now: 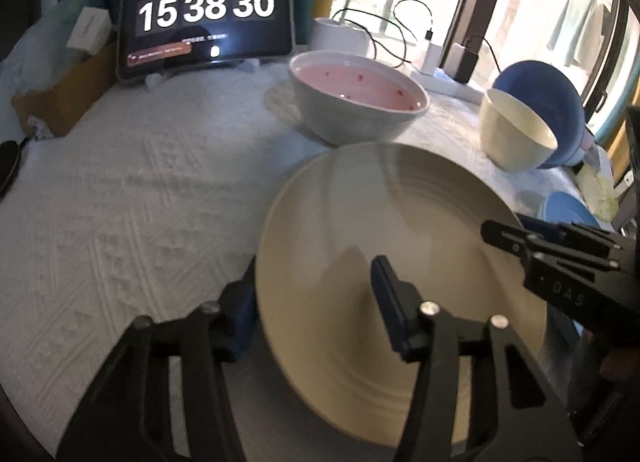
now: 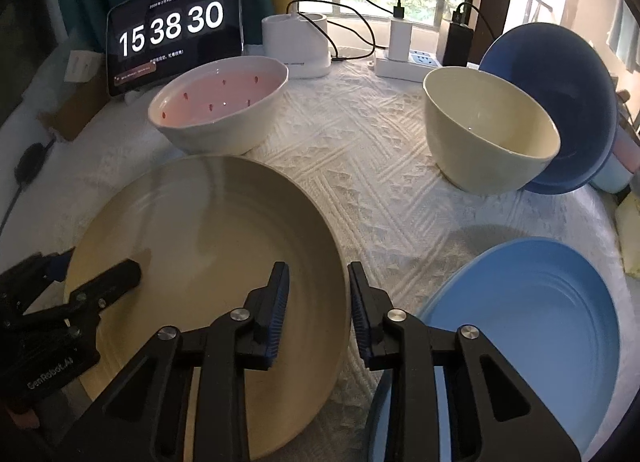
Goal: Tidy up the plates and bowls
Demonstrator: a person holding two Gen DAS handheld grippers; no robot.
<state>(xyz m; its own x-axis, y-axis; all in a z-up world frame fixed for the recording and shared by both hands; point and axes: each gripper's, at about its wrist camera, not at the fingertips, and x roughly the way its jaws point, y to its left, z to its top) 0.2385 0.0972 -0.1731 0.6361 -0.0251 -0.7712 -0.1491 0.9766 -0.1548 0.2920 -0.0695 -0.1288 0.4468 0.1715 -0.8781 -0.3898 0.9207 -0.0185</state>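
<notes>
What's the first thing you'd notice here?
A big cream plate fills the front, with the left gripper and the right gripper each straddling its rim from opposite sides. Behind it, a tablet shows large clock digits, and a pink-lined bowl sits on the white cloth.

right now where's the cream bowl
In the right wrist view the cream bowl sits far right on the white cloth, leaning against the dark blue bowl behind it.

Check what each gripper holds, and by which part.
Both straddle the rim of the beige plate on opposite sides: the left gripper and the right gripper each have one finger inside and one outside. Whether the pads actually clamp cannot be told.
</notes>
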